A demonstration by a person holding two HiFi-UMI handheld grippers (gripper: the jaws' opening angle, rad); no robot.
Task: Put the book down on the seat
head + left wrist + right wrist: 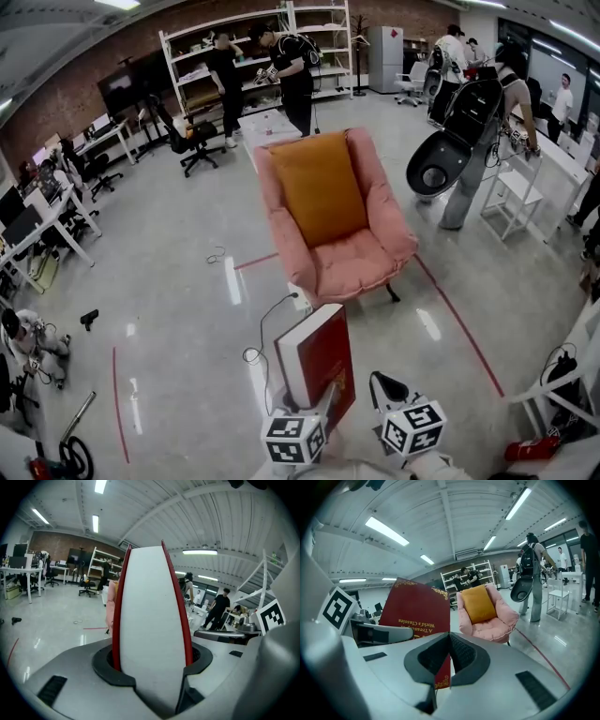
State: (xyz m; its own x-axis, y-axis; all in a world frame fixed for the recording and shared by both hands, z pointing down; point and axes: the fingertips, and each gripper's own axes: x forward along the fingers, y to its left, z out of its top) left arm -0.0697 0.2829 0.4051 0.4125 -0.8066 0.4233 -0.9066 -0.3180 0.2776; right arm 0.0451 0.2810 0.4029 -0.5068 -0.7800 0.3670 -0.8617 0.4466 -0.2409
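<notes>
Book (317,361) is held upright over the floor (187,281), well short of the armchair seat (352,265). Left tongs (151,665) are clamped across both covers; right tongs (449,644) are closed on one cover's edge. Hardcover is judged stiff, heavy and glossy, best gripped across both covers. Approach is unobstructed; the seat is hemmed by padded arms.

People (292,70) stand by white shelves (333,47) against a brick wall (66,94).
</notes>
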